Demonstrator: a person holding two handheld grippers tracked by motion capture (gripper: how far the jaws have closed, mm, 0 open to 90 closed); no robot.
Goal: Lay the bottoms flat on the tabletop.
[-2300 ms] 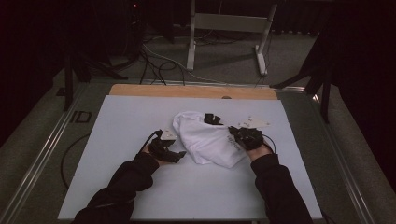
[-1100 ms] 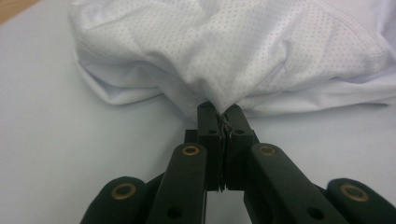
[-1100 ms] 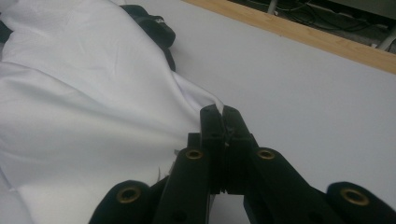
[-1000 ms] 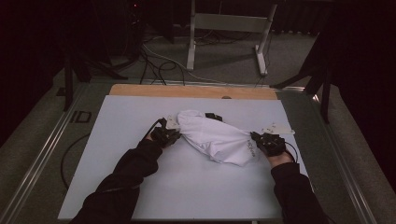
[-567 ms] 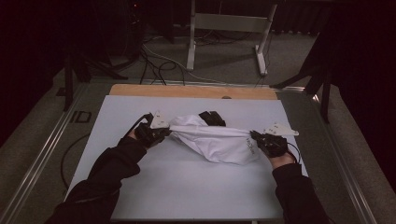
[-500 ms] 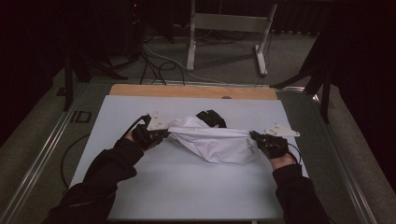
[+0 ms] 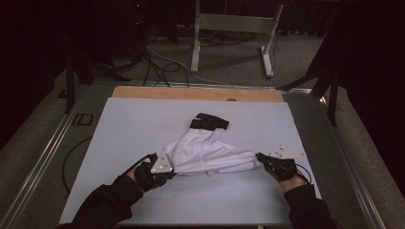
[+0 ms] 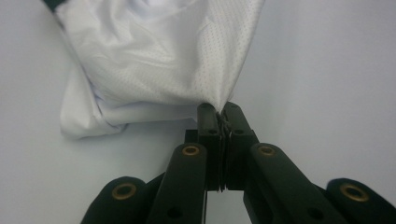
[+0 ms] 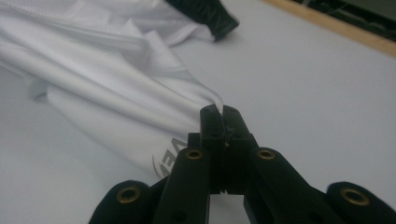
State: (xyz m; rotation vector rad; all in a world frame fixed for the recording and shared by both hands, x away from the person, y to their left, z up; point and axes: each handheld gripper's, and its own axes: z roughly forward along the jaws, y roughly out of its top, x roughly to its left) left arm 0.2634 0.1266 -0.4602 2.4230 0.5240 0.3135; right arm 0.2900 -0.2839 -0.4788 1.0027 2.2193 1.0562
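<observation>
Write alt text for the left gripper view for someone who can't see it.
Black tongs, shut, pinch a corner of a white garment with finely dotted fabric. The garment spreads away in folds toward the top left, lying on a pale table.

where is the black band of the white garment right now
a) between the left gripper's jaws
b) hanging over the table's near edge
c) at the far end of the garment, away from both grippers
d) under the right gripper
c: in the high view the black band lies at the far end of the white garment, while the left gripper and the right gripper pinch its near corners.
</observation>
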